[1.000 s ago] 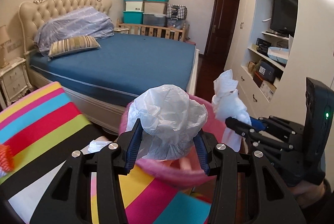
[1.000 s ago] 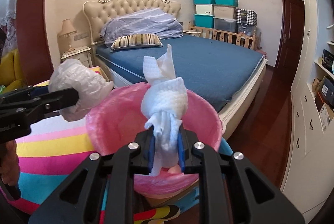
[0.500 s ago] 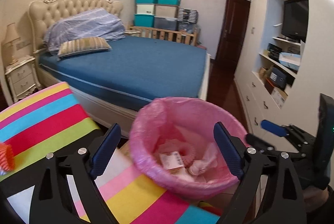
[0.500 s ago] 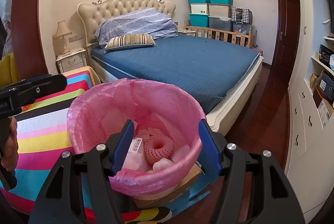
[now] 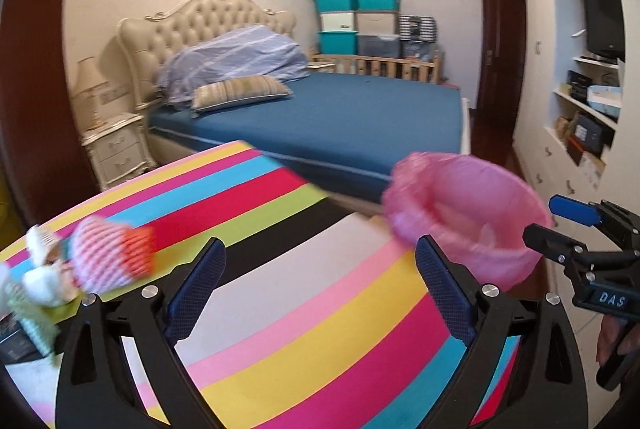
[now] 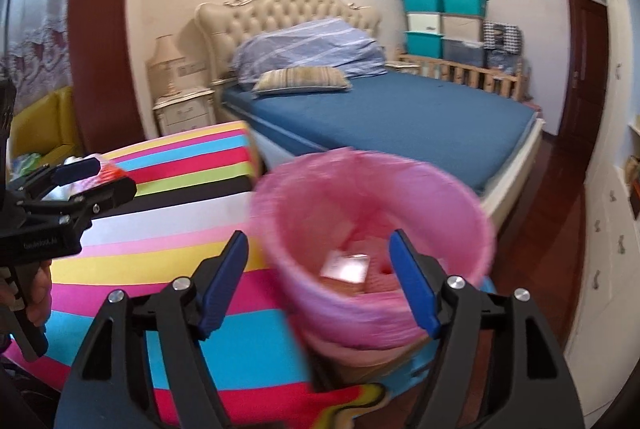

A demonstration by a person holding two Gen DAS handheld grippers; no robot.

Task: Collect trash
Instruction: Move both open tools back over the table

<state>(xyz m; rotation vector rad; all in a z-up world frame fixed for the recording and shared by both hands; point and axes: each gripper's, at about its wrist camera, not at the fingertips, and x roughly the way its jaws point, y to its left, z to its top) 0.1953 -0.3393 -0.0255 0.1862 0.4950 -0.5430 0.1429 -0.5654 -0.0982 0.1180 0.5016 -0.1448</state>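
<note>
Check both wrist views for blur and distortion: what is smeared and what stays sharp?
Left wrist view: the foam net trash and pink-lined bin are motion-smeared, the left gripper crisp; fisheye bends the wall edges. Right wrist view: the bin and its contents are blurred, the bed slightly soft, the right gripper sharp.

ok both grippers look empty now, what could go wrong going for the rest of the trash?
1. The trash pile sits at the striped surface's left edge; a clumsy grab could push pieces off.
2. The pink-lined bin stands past the surface's edge; a short drop may miss it.
3. Left gripper and right gripper, both opening, work close together; they could collide.
</note>
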